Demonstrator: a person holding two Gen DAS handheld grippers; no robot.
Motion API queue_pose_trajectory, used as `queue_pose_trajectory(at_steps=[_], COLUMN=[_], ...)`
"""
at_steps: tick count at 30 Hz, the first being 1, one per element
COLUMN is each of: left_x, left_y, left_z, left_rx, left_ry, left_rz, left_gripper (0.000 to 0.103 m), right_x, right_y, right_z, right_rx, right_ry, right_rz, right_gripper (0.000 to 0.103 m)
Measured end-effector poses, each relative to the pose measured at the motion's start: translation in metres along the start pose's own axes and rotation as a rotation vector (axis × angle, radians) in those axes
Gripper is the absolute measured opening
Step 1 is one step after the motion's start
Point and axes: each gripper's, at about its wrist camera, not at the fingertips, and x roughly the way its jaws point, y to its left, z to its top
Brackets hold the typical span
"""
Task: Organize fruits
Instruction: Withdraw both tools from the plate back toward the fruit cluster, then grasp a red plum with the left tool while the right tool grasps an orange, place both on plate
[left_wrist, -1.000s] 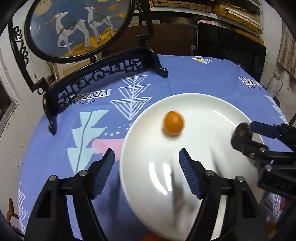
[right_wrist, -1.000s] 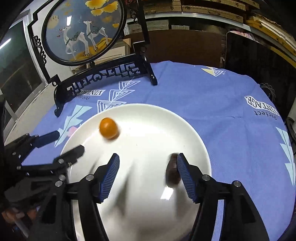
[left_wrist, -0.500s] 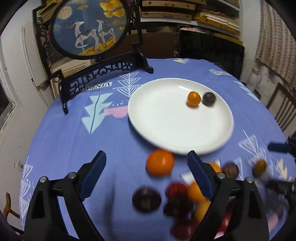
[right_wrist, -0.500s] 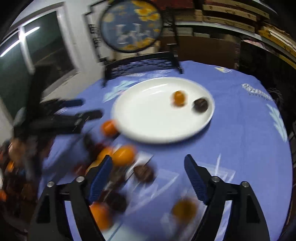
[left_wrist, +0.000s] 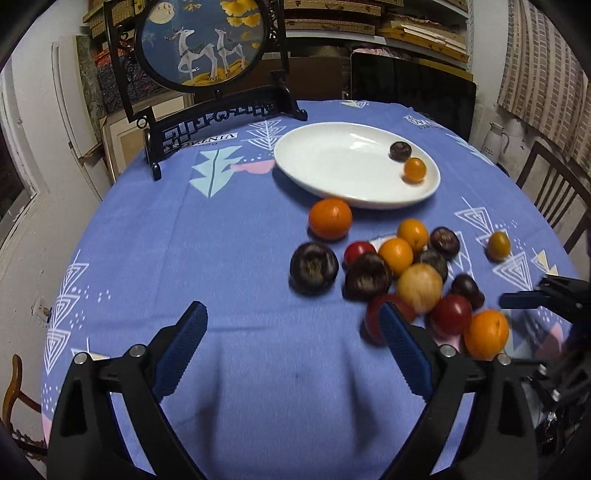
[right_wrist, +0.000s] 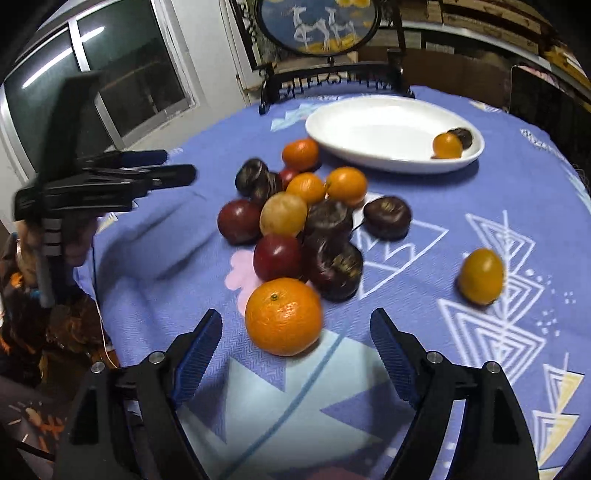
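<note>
Bare desk (left_wrist: 207, 266) left of the fruit pile (left_wrist: 402, 269) gives passage toward the plate (left_wrist: 332, 162), while the large orange (right_wrist: 283, 316) sits just ahead of the right claw (right_wrist: 295, 347).

From my left wrist cam, the plate (left_wrist: 332, 166) sits on the table (left_wrist: 184, 258) at about 1 o'clock, with two small fruits (left_wrist: 408, 160) in it, touching, near its 3 o'clock rim. The framed stand (left_wrist: 207, 74) is behind it at 11. The fruit pile (left_wrist: 402, 266) lies in front of the plate at roughly 2 o'clock. One fruit (left_wrist: 498, 244) sits alone off the pile's 3 o'clock side. My right gripper (left_wrist: 532, 295) is further out at 3.
</note>
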Motion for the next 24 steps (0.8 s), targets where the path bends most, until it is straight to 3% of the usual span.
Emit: queue_pose_trajectory(at_steps=[1,2,14,19,23,24], left_x=[0.0,0.0,0.041,0.059,0.063,0.061], left_y=[-0.002,-0.004,-0.063,-0.056,-0.054,-0.055], left_z=[-0.003,-0.006,-0.016,-0.009,-0.004,-0.004], left_rx=[0.007,0.012,0.193,0.154,0.137,0.144], left_ry=[0.005,0.009,0.066,0.106,0.11,0.102], left_rz=[0.0,-0.002,-0.075,-0.1,-0.125,-0.132], left_gripper=[0.093,0.093,0.092,0.068,0.06,0.053], right_x=[0.003,0.005,-0.042,-0.042,-0.034,-0.032], right_y=[0.002,0.003,-0.026,-0.029,-0.028,-0.027], right_z=[-0.002,-0.002,-0.023,-0.025,-0.021,-0.021], right_rx=[-0.009,-0.012,0.062,0.068,0.07,0.071], right_ry=[0.012,0.025,-0.055,-0.054,-0.047,-0.043], right_rz=[0.018,0.021,-0.018,-0.009,0.0,0.001], right_gripper=[0.052,0.046,0.046,0.046,0.046,0.046])
